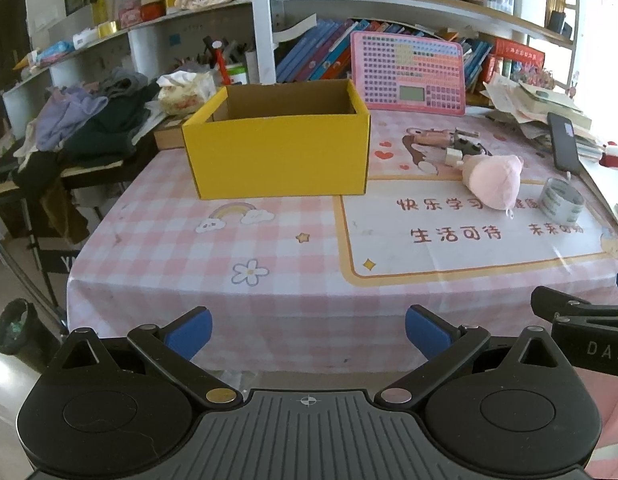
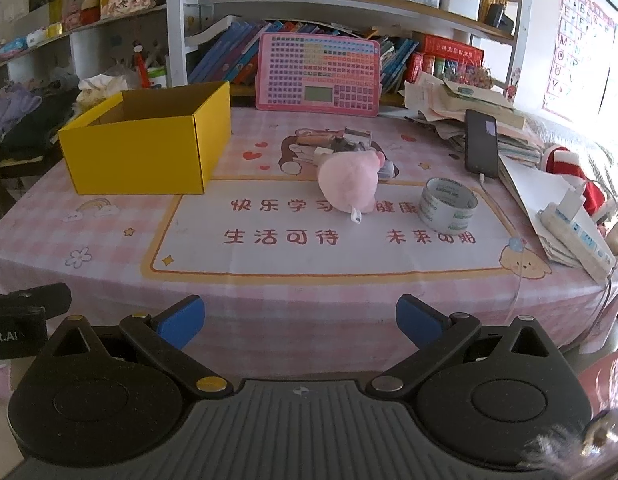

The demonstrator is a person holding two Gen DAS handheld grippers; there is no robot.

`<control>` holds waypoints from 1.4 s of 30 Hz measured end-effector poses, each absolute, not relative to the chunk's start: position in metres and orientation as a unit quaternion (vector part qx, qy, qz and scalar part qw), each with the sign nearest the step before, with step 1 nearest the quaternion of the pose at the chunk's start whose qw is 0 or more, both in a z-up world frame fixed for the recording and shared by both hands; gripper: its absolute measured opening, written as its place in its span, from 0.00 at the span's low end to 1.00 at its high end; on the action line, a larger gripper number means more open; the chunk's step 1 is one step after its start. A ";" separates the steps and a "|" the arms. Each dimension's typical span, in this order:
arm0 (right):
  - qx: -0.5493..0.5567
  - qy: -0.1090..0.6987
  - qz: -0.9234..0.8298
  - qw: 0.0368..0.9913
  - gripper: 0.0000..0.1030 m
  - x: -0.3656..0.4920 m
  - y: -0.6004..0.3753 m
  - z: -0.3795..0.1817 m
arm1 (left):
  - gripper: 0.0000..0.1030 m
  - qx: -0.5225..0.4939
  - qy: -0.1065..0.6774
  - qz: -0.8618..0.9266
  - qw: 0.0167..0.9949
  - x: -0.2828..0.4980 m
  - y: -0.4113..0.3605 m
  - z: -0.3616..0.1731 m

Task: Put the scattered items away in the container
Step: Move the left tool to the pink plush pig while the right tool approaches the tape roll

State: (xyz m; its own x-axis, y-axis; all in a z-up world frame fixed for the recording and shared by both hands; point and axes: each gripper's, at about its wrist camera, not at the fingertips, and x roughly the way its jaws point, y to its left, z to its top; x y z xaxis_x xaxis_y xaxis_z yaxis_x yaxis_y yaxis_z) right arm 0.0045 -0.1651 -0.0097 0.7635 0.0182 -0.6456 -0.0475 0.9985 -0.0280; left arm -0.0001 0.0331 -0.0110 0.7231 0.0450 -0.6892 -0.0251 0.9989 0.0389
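Note:
An open yellow cardboard box (image 1: 277, 152) (image 2: 145, 148) stands on the table's far left. To its right lie a pink plush toy (image 1: 495, 182) (image 2: 349, 186), a roll of clear tape (image 1: 561, 203) (image 2: 448, 209), and a small cluster of items (image 1: 457, 146) (image 2: 341, 144) behind the plush. My left gripper (image 1: 309, 332) is open and empty, held before the table's near edge. My right gripper (image 2: 301, 322) is open and empty too, near the front edge, facing the plush.
A pink toy keyboard board (image 2: 319, 74) leans on the bookshelf behind. A black phone (image 2: 481, 142) on a paper pile and a power strip (image 2: 577, 236) lie at the right. Clothes (image 1: 89, 124) are heaped on a side table to the left.

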 end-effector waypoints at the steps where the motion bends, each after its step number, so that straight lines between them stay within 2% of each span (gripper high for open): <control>1: -0.021 0.345 0.018 0.938 1.00 0.005 -0.165 -0.010 | 1.00 0.012 0.373 0.018 0.928 0.000 0.033 -0.012; 22: 0.005 0.356 0.002 0.934 1.00 0.029 -0.205 -0.020 | 1.00 0.015 0.390 -0.004 0.921 0.029 0.002 -0.023; 42: 0.011 0.383 -0.040 0.923 1.00 0.118 -0.277 -0.031 | 1.00 0.039 0.371 -0.110 0.921 0.119 -0.087 -0.025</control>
